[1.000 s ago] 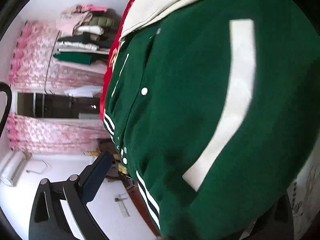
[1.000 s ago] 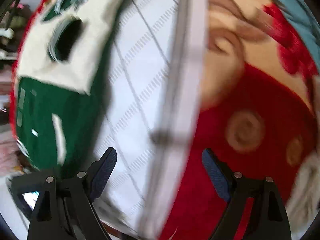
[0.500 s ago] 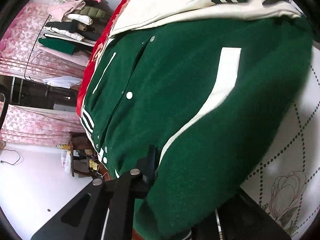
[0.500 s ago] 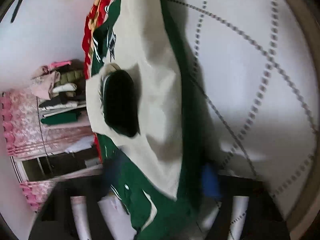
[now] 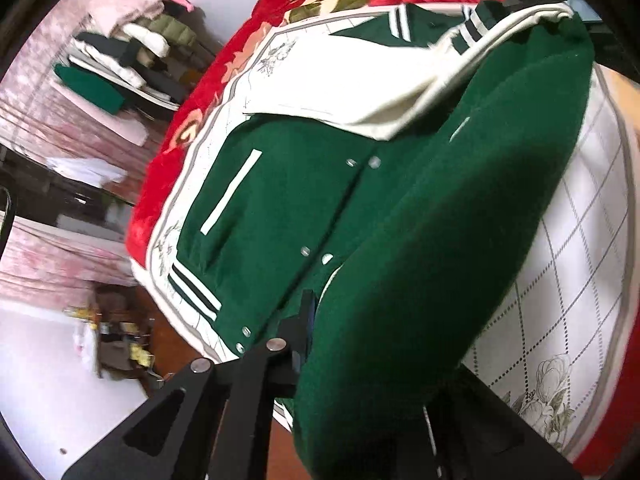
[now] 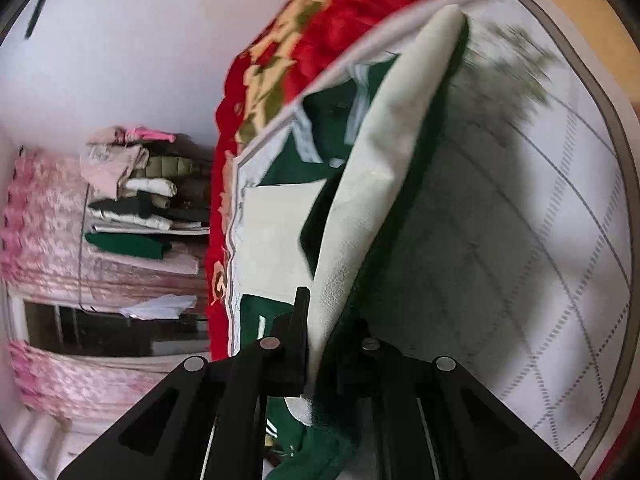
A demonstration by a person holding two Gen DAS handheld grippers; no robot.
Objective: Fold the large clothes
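Note:
A green varsity jacket (image 5: 280, 208) with cream sleeves and striped hem lies on a white quilted sheet (image 5: 560, 280) on a bed. My left gripper (image 5: 316, 340) is shut on the jacket's green side panel, which is lifted and folding over the snap-buttoned front. My right gripper (image 6: 320, 332) is shut on the jacket's cream sleeve (image 6: 372, 184) and green edge, raised above the sheet (image 6: 520, 240). The right finger of each gripper is mostly hidden behind cloth.
A red floral blanket (image 5: 192, 120) lies under the sheet and along the bed edge. A shelf with stacked folded clothes (image 6: 132, 200) stands against pink curtains (image 6: 48, 240) beyond the bed. A white floor and small cluttered items (image 5: 120, 348) lie below the bed.
Both grippers went from open to shut on the jacket. The right side of the jacket has been lifted off the sheet and swung over toward the front.

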